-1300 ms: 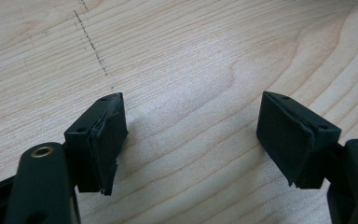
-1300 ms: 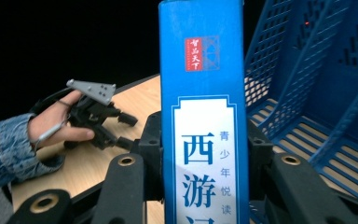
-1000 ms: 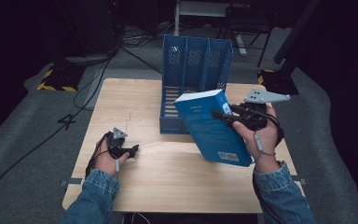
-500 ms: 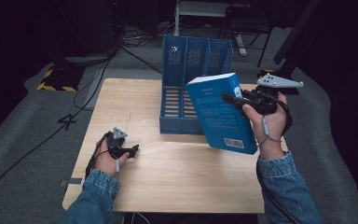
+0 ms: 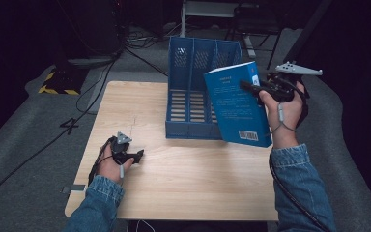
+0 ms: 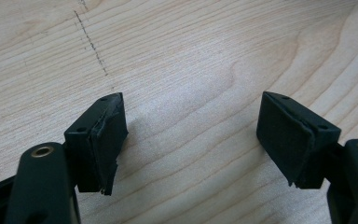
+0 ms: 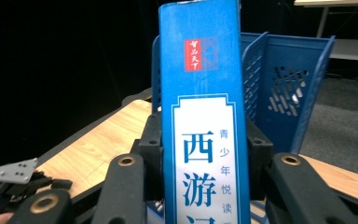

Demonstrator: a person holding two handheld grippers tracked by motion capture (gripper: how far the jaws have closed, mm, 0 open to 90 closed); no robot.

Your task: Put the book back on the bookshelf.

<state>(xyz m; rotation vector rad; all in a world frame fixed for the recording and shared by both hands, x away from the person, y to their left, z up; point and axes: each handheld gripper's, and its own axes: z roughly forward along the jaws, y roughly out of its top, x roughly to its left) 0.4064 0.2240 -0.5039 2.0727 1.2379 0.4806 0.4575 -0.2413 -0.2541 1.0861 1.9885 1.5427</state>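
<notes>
High view shows the blue book (image 5: 236,104) lifted off the table (image 5: 183,183), tilted, in front of the blue file rack (image 5: 193,63), its spine pinched between the jaws of the right gripper (image 5: 251,88). Near the table's front left corner, the left gripper (image 5: 137,155) rests low with its jaws spread over bare wood.

Blue denim sleeves (image 5: 297,179) cover both forearms to the wrists. The black left gripper (image 6: 191,140) carries scuffed rubber pads (image 6: 286,137) behind brass-coloured rivets; the right gripper (image 5: 249,88) wears a grey three-cornered plate (image 5: 299,69) behind its fingers, and a black cable (image 5: 290,198) trails back along the sleeve.
</notes>
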